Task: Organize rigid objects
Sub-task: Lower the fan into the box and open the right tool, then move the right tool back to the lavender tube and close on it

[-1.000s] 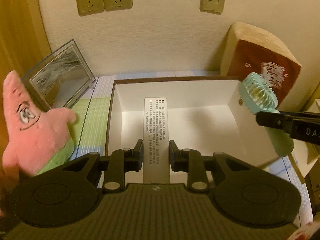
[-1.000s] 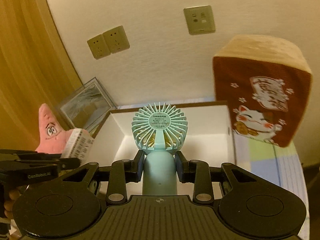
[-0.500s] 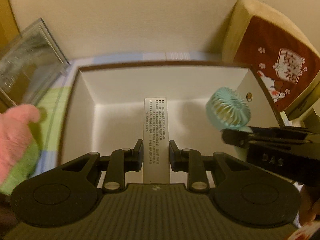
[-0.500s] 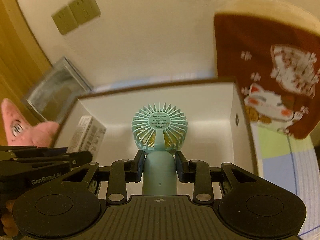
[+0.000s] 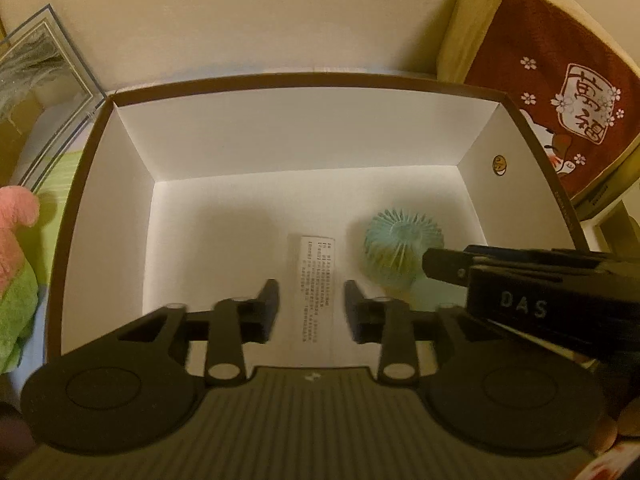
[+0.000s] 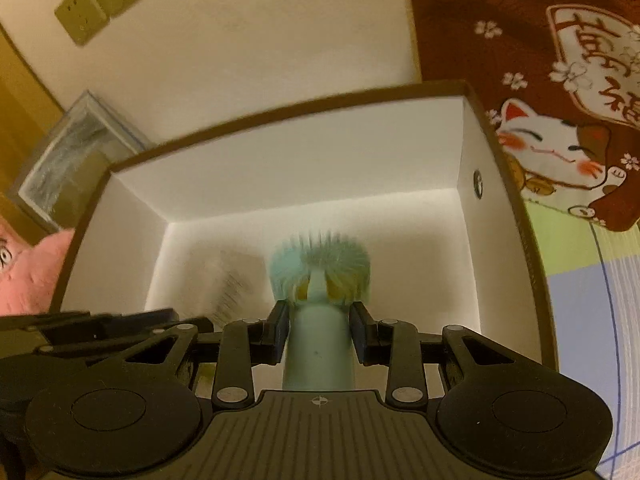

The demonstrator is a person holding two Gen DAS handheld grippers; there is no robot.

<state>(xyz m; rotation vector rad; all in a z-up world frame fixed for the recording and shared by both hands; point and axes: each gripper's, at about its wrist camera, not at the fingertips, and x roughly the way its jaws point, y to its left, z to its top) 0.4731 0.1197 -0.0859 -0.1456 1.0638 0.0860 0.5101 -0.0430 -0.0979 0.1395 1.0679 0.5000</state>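
Left wrist view: a pale turquoise hand fan [image 5: 402, 254] with a round ribbed grille is seen low inside the white box [image 5: 304, 148], toward its right wall, blurred by motion. A narrow white carton [image 5: 316, 280] printed with small lines of text too fine to be read is seen between the fingers of the left gripper [image 5: 311, 308], whose jaws are parted with a gap on each side of it. The letters "DAS" are read on the right gripper [image 5: 448, 266], which reaches in from the right. In the right wrist view, the fan's smooth handle [image 6: 318, 356] is clamped between the jaws of the right gripper [image 6: 319, 330]. Bare white floor is left toward the box's far wall and left side. A brown rim [image 6: 280, 114] is seen along the box's top edge. A red cat-print cushion [image 6: 552, 92] with large characters is seen beside the box.
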